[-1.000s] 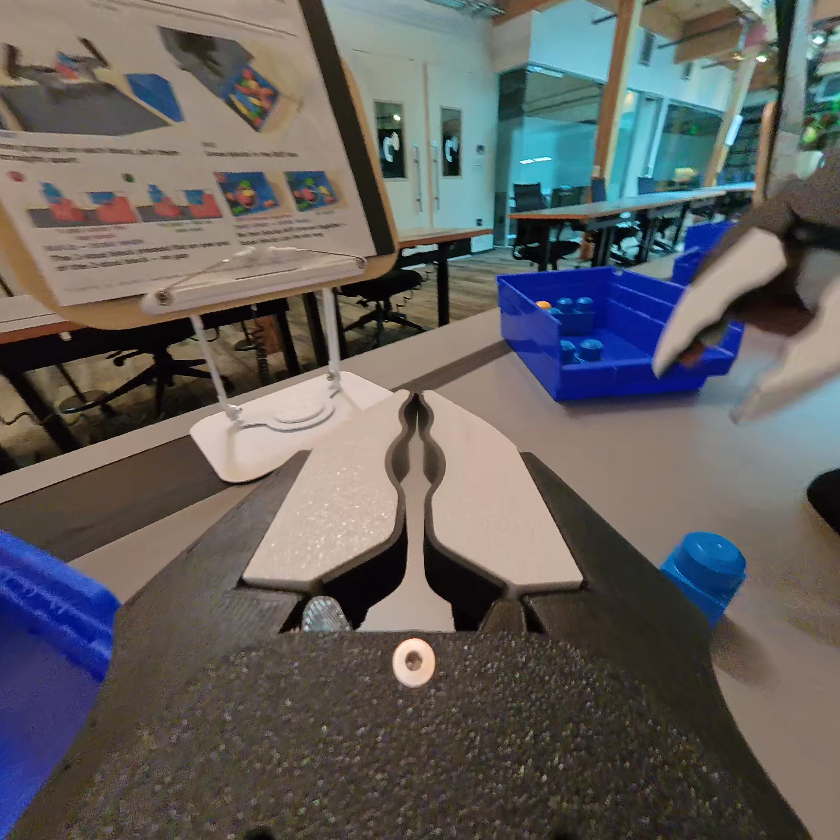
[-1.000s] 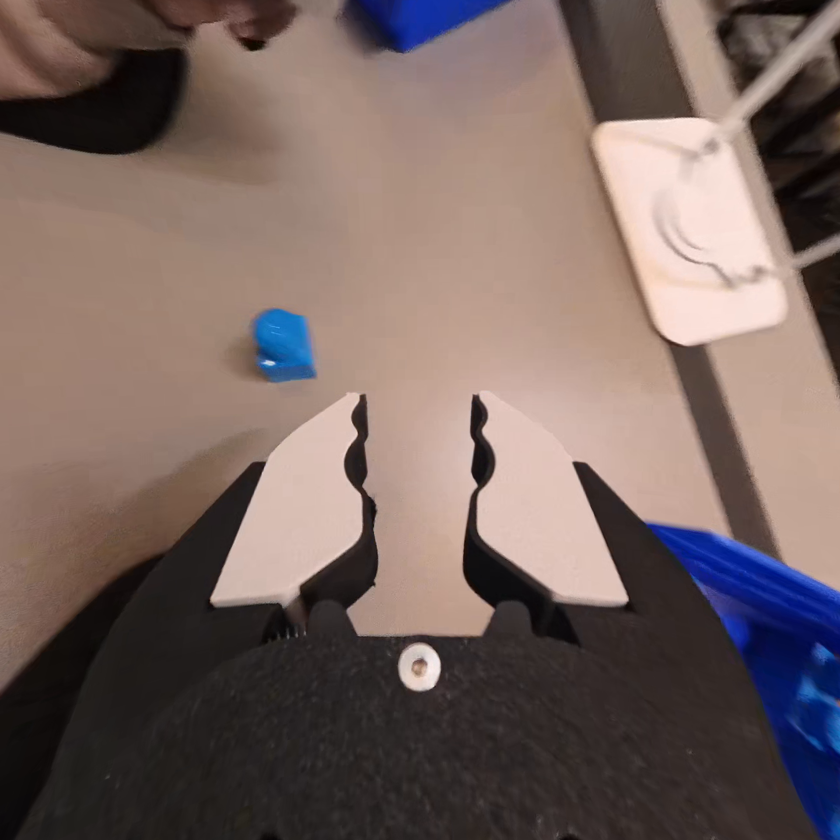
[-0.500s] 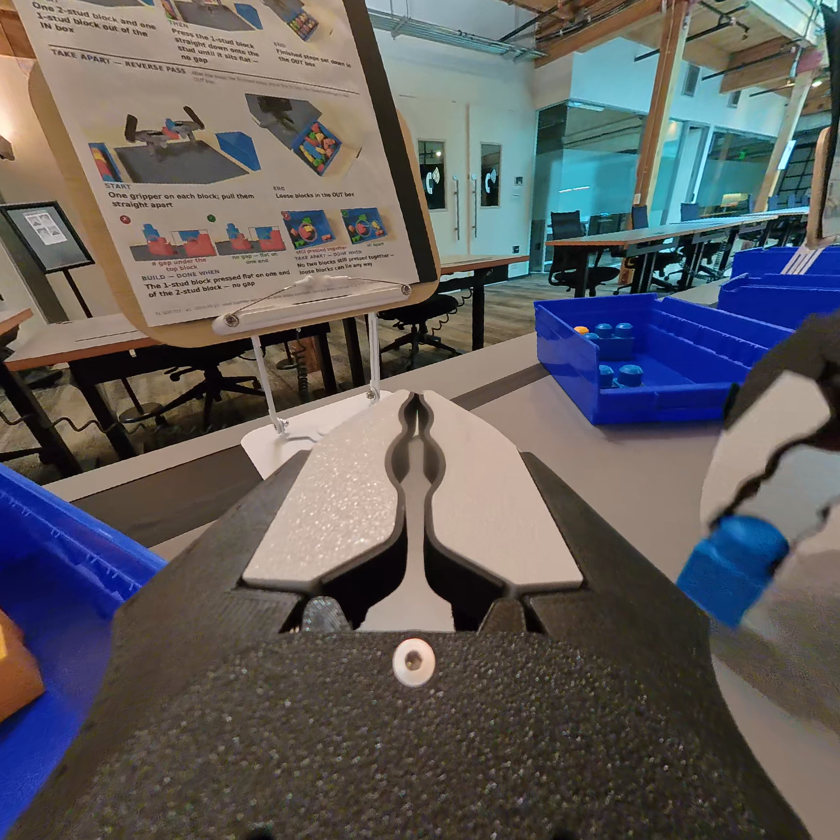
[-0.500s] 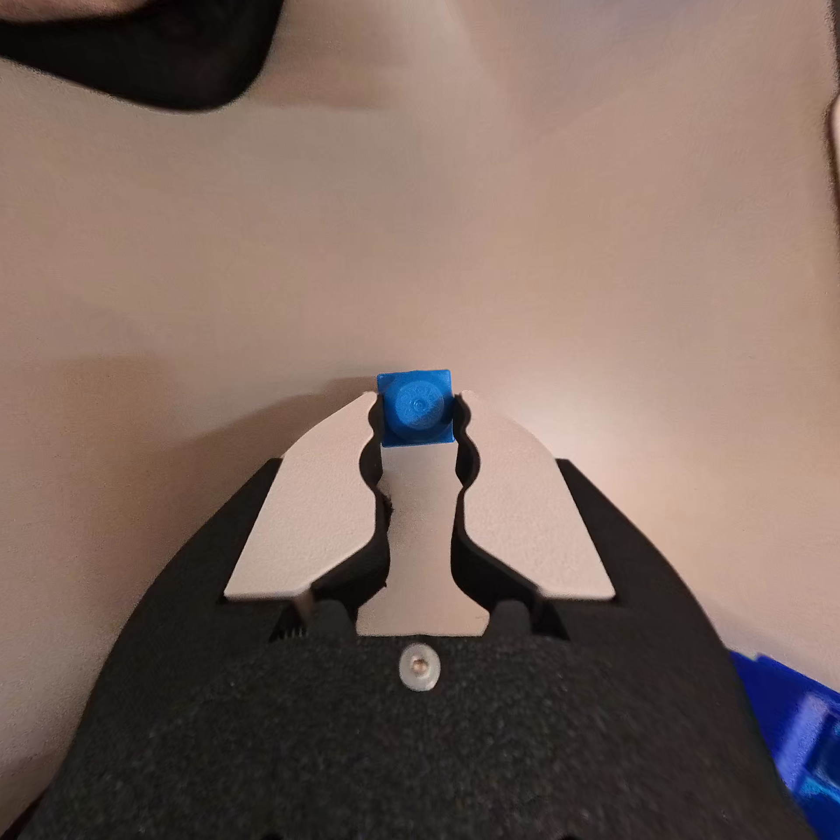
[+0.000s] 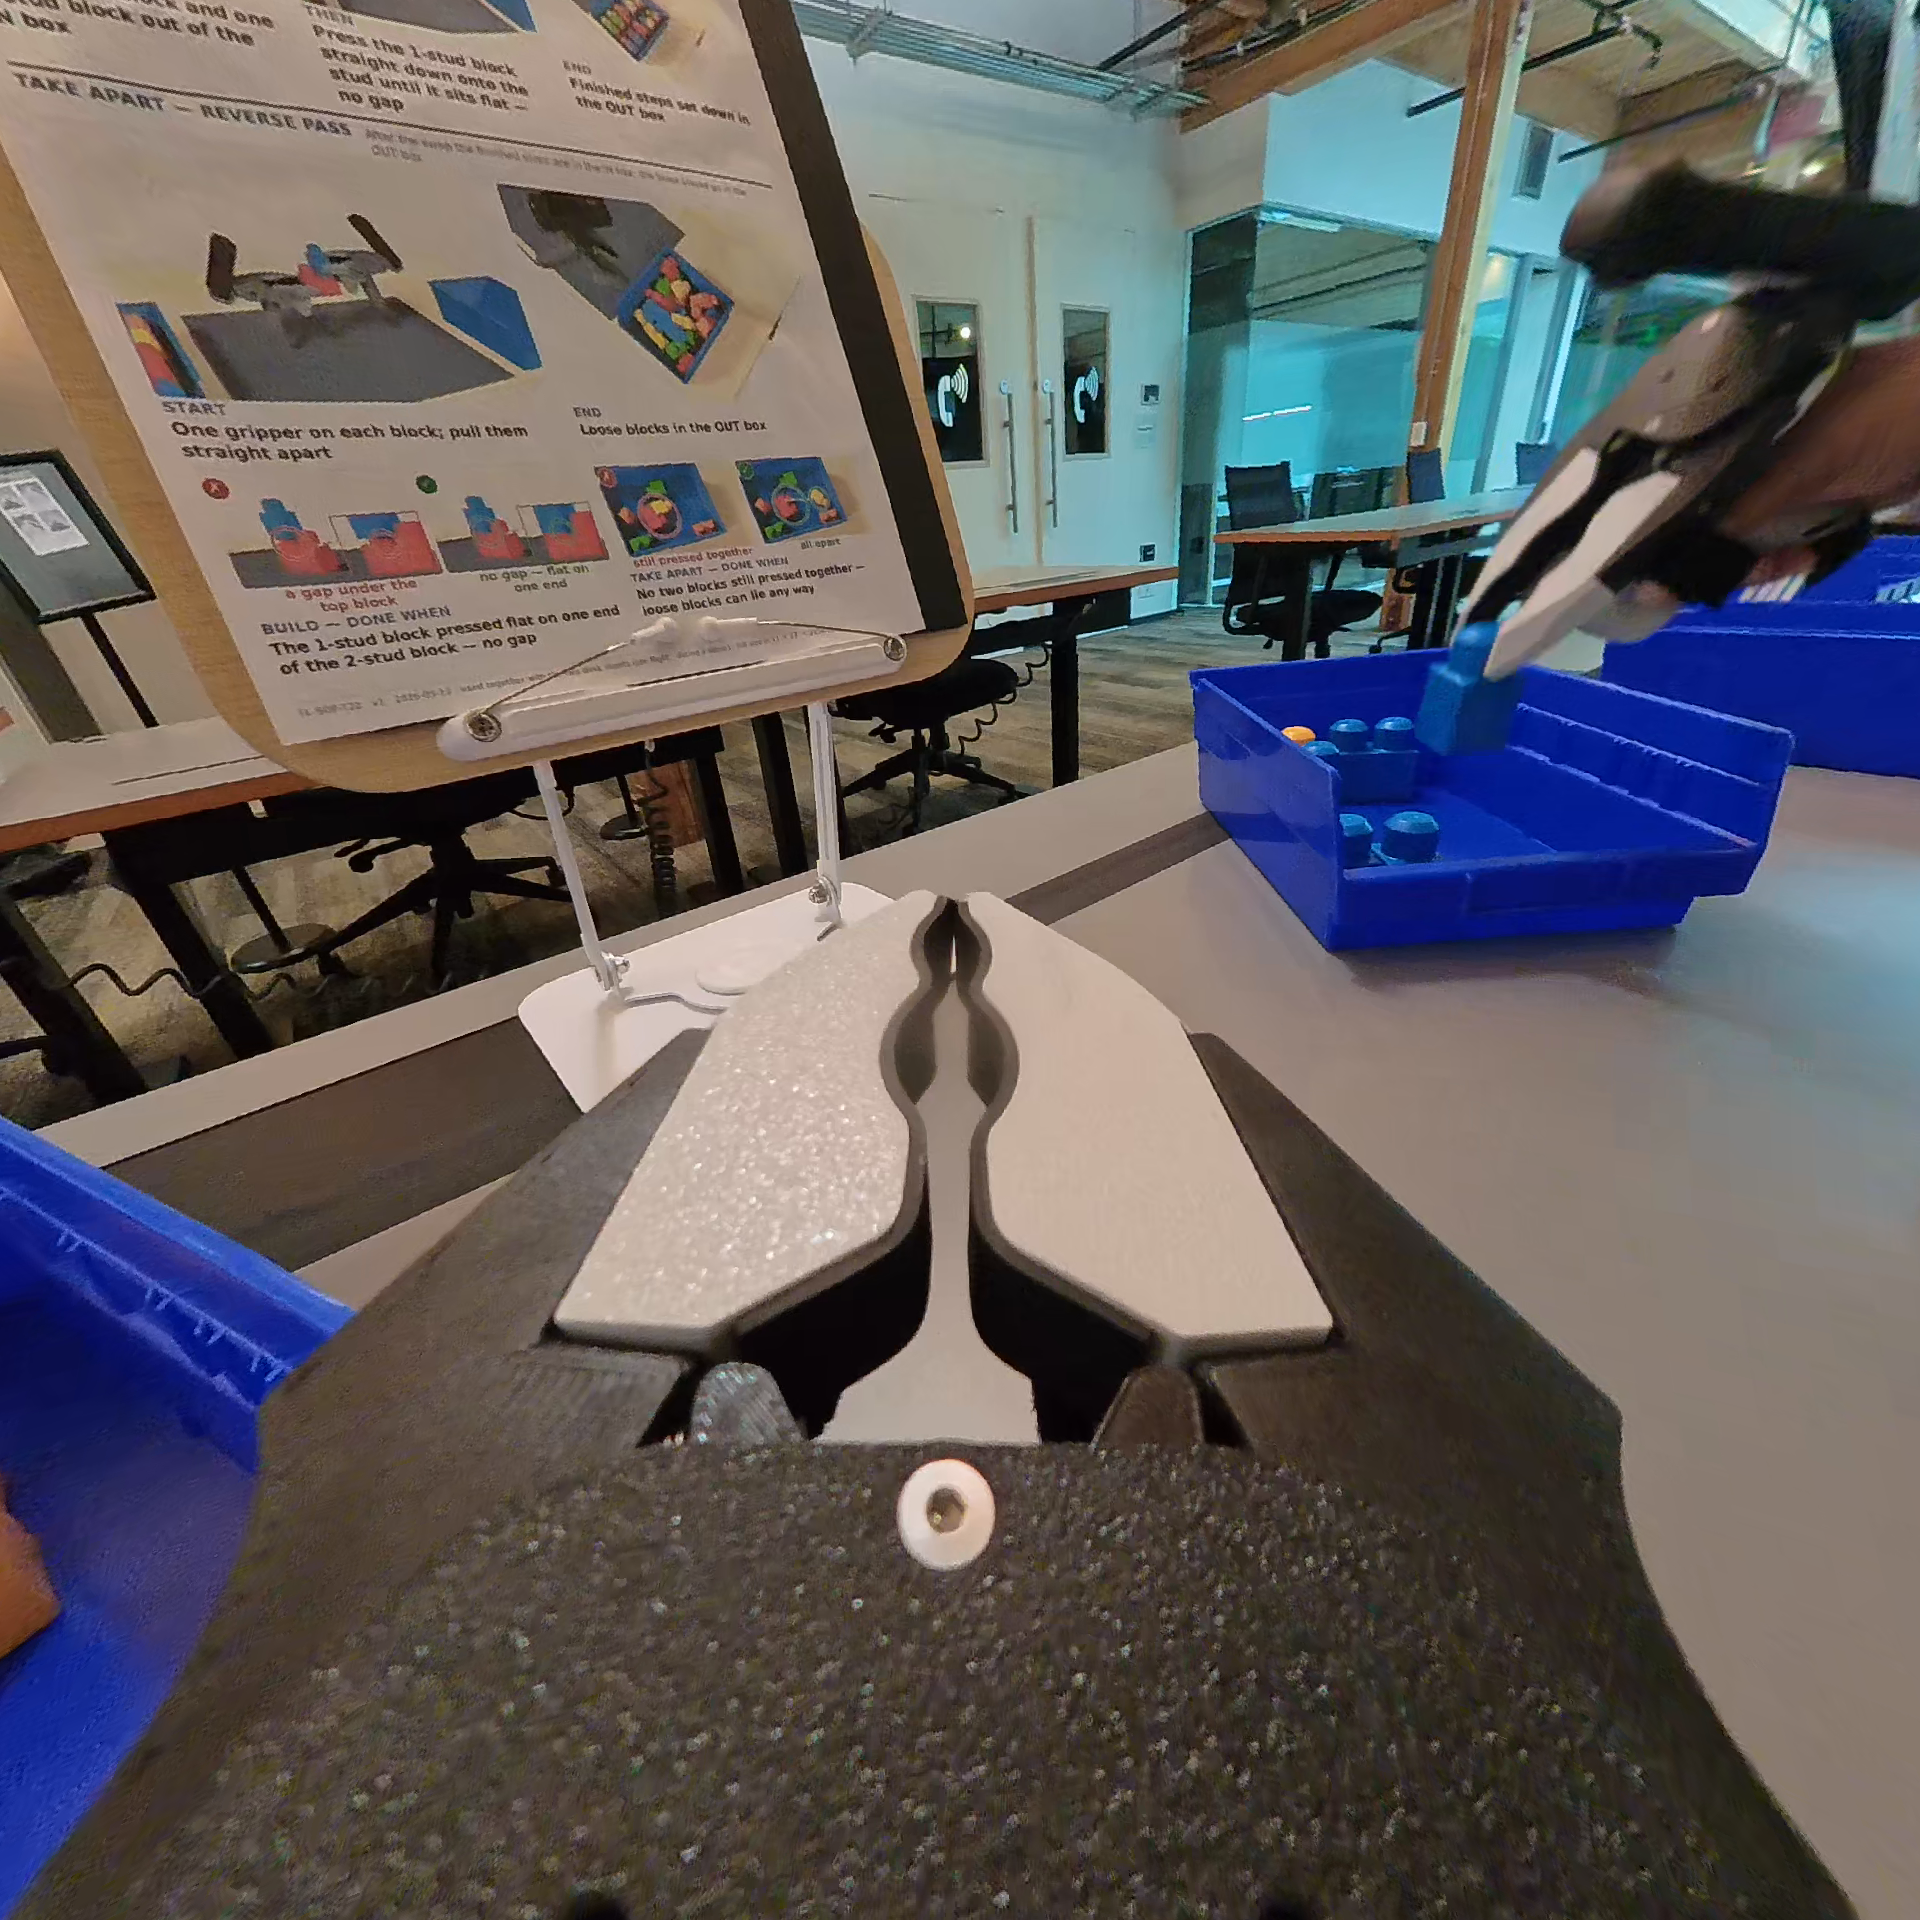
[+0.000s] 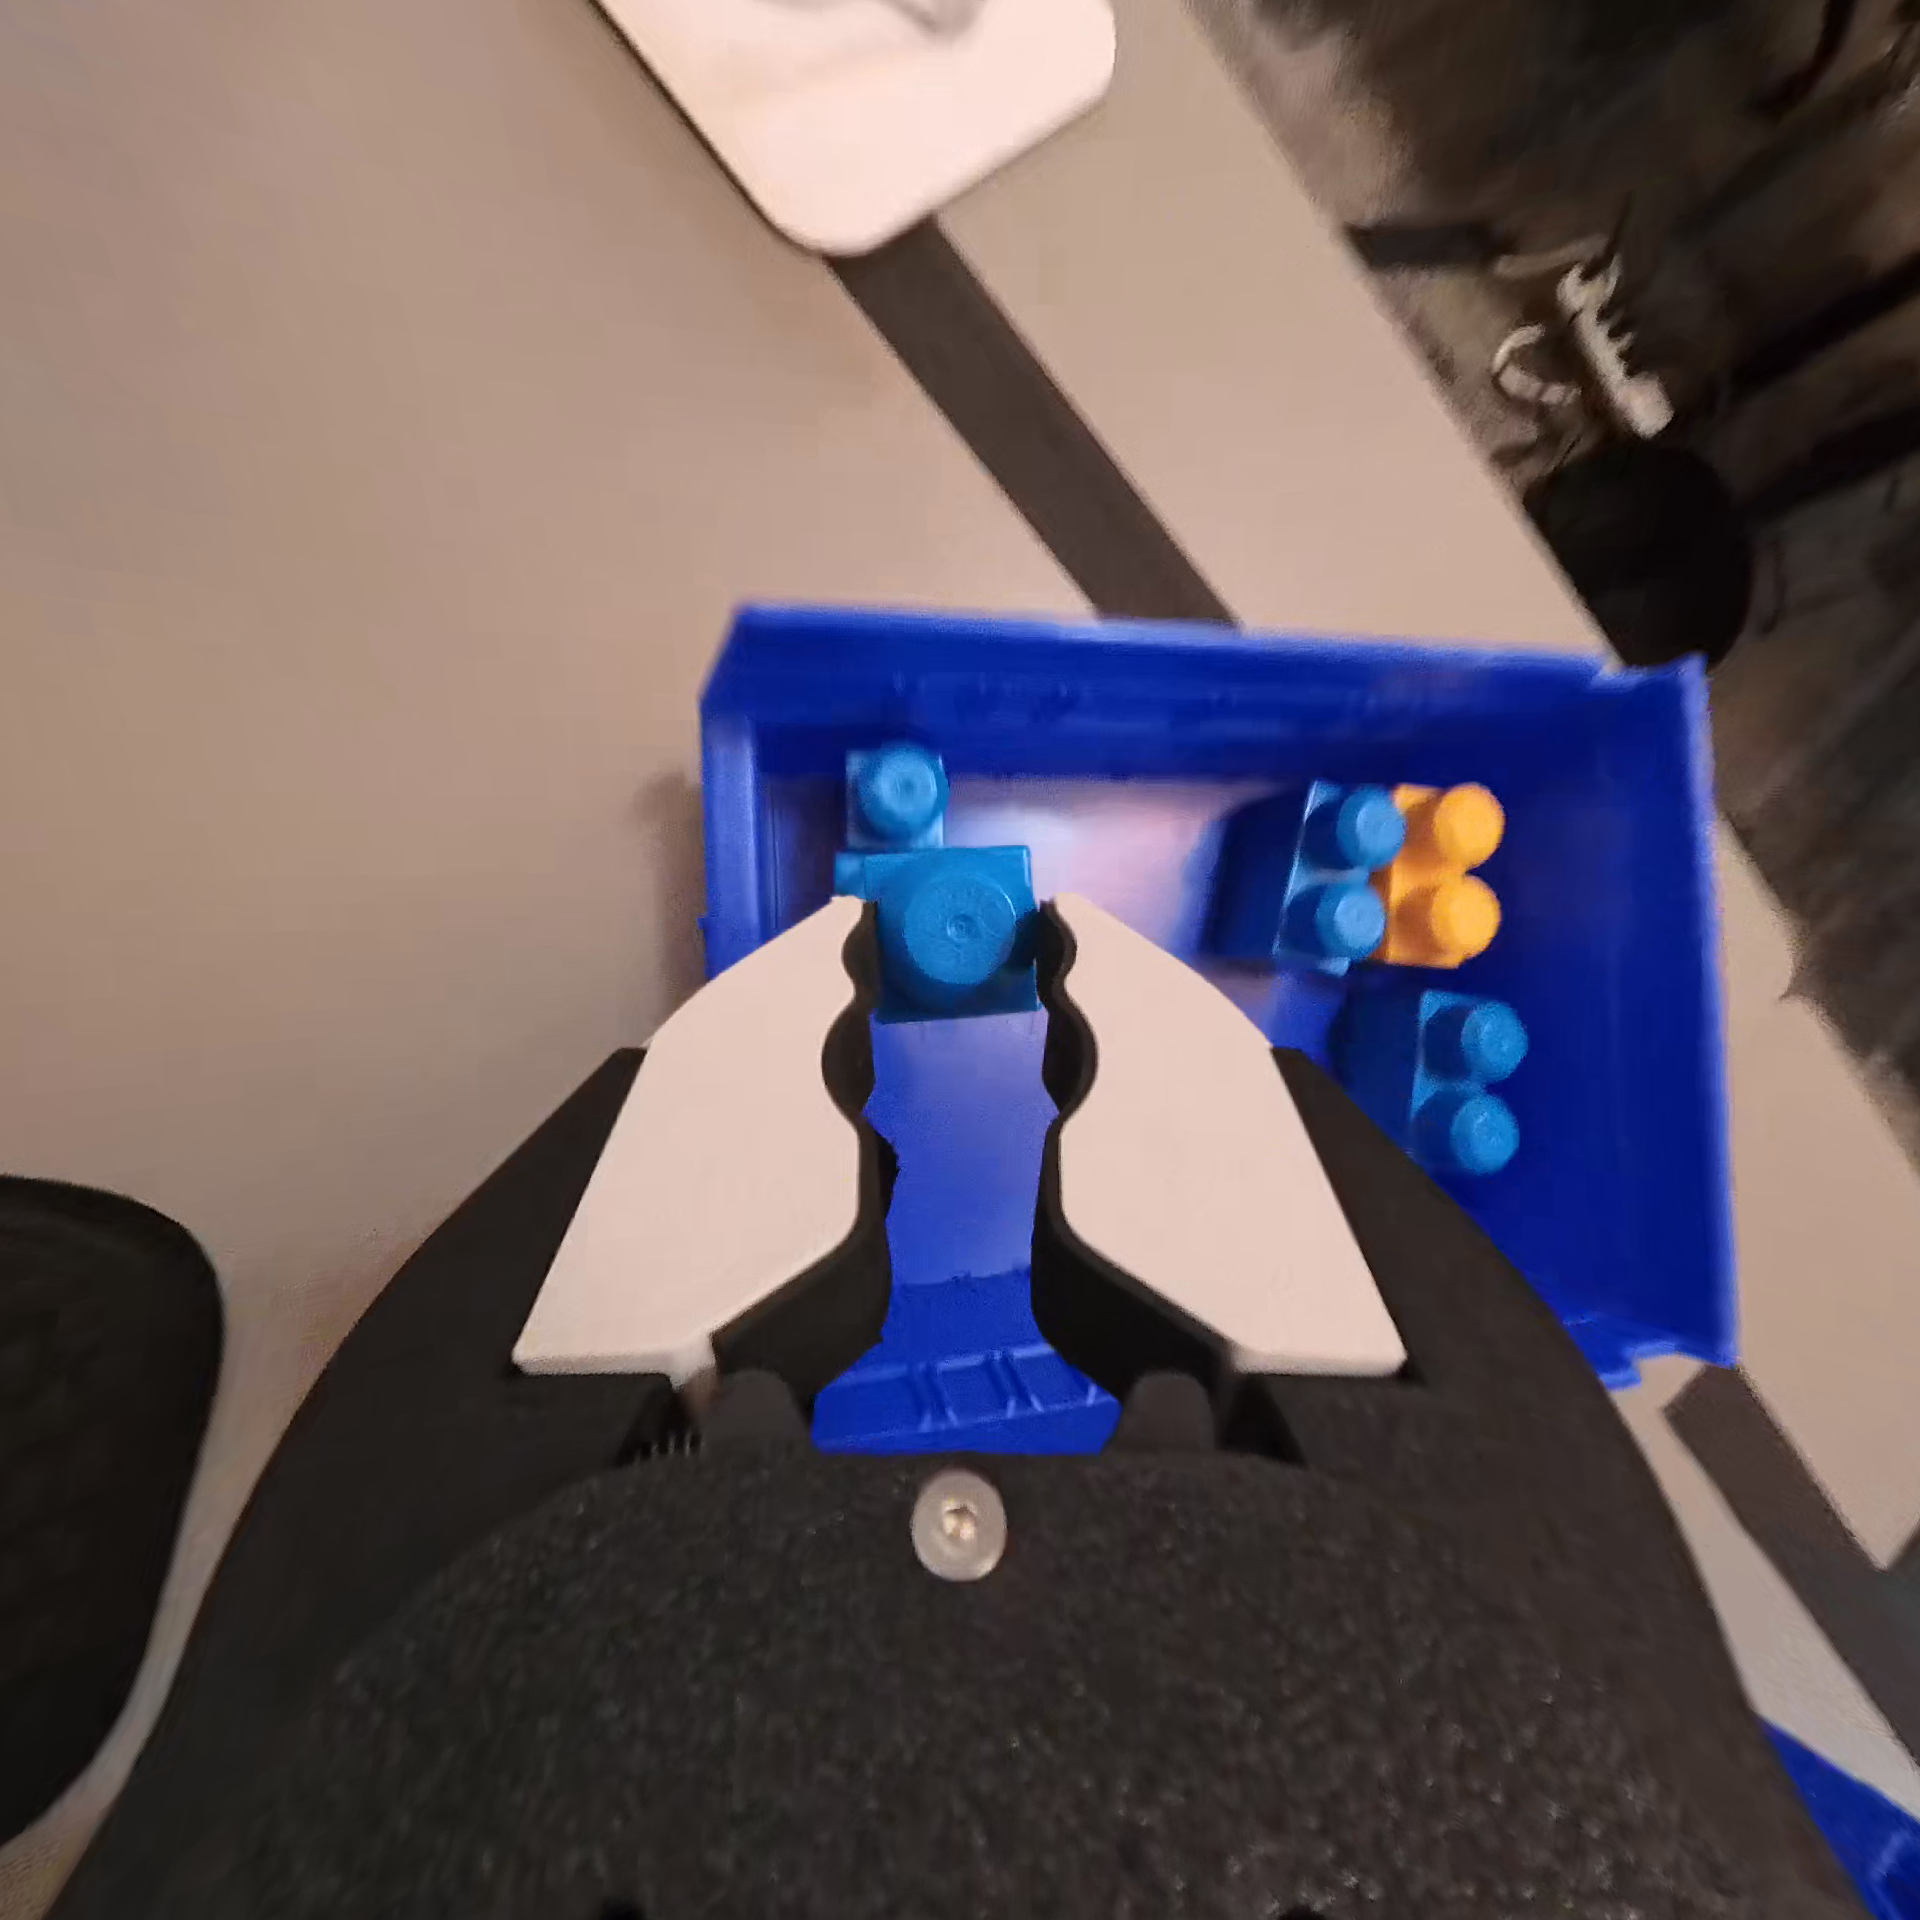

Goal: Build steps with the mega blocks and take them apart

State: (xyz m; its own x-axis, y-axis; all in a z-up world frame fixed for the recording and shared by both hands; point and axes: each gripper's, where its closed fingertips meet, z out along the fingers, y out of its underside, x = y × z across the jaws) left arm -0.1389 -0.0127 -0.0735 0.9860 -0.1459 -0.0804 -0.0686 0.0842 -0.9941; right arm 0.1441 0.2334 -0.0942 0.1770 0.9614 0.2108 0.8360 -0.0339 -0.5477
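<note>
Mega block, blue and one-stud (image 6: 951,940), sits pinched between the tips of your right gripper (image 6: 951,925); its white fingers (image 6: 727,1132) press on the block's two sides, stud facing the camera. From the left wrist view you see that same gripper (image 5: 1496,634) angled downward with the block (image 5: 1465,701) at its tips, held above the open top of a blue bin (image 5: 1538,883) and not touching the bin floor.

Inside that bin (image 6: 1247,675), just beyond the held block, another blue one-stud block (image 6: 896,795) lies near the corner. Toward the opposite side, a blue two-stud block (image 6: 1340,878) lies right against an orange two-stud block (image 6: 1444,873), and a second blue two-stud block (image 6: 1465,1086) lies near them, closer to the gripper's side.

Your left gripper (image 5: 948,920) holds nothing: its fingers (image 5: 790,1122) are brought together with only a thin wavy slit between them, and they hang low over the grey counter (image 5: 1558,1195), well apart from the bin.

Ahead of the left fingers, a white stand (image 5: 623,1008) rests on the counter and carries a printed instruction sheet (image 5: 447,343) on a wooden board. At your left edge, the corner of another blue bin (image 5: 125,1299) shows, with a bit of something orange-brown (image 5: 16,1590) in it. Beyond the counter are dark desks and office chairs (image 5: 914,717).
</note>
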